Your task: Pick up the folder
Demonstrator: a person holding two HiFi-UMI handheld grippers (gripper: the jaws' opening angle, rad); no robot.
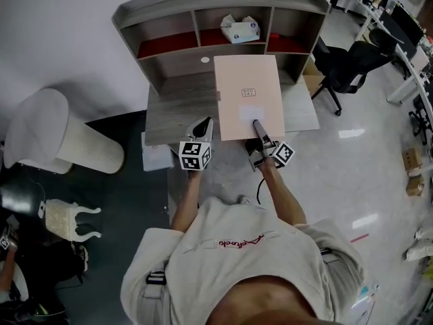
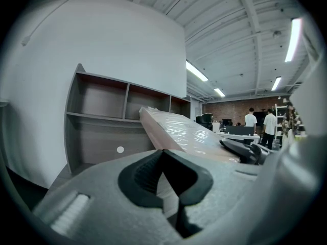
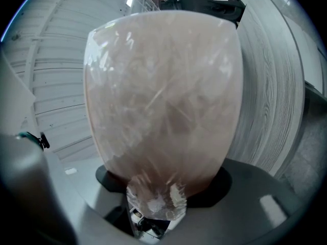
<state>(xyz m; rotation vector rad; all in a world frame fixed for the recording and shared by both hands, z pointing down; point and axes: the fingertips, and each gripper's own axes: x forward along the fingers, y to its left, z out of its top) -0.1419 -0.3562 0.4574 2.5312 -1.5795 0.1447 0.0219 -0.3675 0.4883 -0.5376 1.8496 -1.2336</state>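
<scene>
A pale pink folder (image 1: 247,95) in clear plastic wrap is tilted above the grey wooden desk (image 1: 176,107), its far edge toward the shelf unit. My right gripper (image 1: 258,125) is shut on the middle of its near edge, one finger lying on top. In the right gripper view the folder (image 3: 163,96) fills the picture and rises from between the jaws of the right gripper (image 3: 156,200). My left gripper (image 1: 201,128) hovers at the desk's front edge, left of the folder, touching nothing. In its own view the left gripper (image 2: 177,190) is shut and empty, and the folder (image 2: 189,134) slants to its right.
A shelf unit (image 1: 203,9) stands at the back of the desk with a tissue box (image 1: 240,29) in its middle bay. A white ribbed bin (image 1: 64,137) stands at the left, a black office chair (image 1: 345,66) at the right. Two people (image 2: 258,120) stand far off.
</scene>
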